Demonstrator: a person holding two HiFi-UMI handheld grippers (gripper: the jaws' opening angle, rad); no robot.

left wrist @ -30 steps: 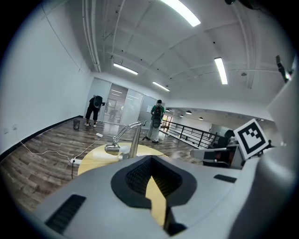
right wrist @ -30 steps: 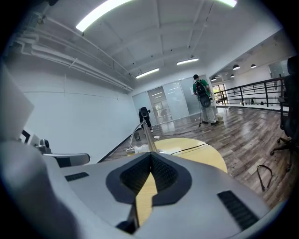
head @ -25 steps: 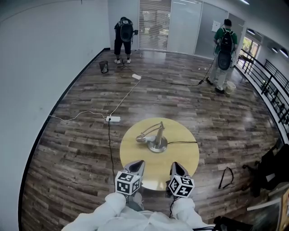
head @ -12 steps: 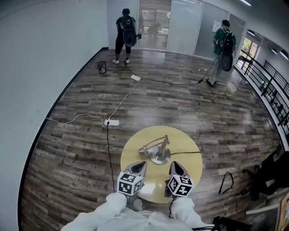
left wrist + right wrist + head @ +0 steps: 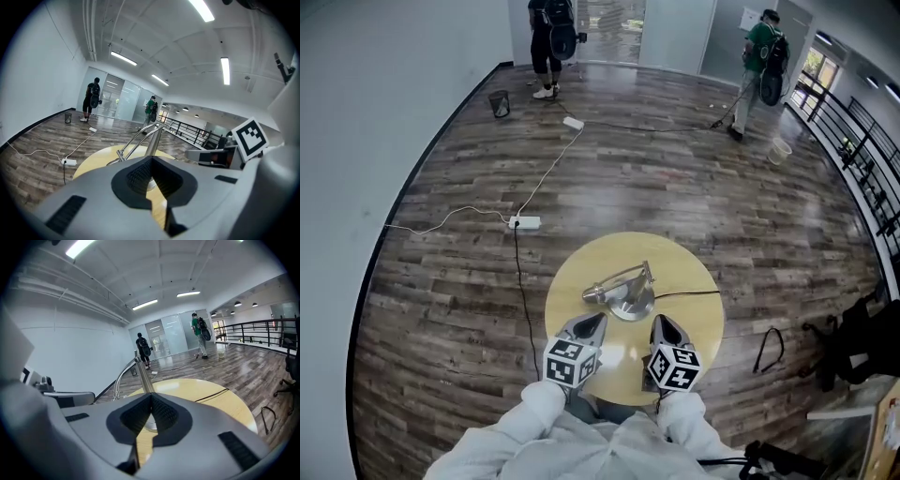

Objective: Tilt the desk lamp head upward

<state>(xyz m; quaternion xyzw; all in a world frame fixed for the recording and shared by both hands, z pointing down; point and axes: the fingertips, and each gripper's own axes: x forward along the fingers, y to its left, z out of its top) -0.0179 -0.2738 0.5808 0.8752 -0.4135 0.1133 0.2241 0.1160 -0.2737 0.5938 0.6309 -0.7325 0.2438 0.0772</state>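
A silver desk lamp stands on its round base in the middle of a round yellow table. Its head hangs low at the left end of the bent arm, close to the tabletop. The lamp's post and arm rise ahead in the left gripper view and the right gripper view. My left gripper and right gripper hover side by side over the table's near edge, both shut and empty, a short way from the lamp.
A black cord runs from the lamp base off the table's right side. A power strip and cables lie on the wooden floor beyond. Two people stand at the far end. A black chair sits at the right.
The view has moved forward: the table and lamp sit nearer and more central, and both grippers now reach over the table's near edge. Both stay shut.
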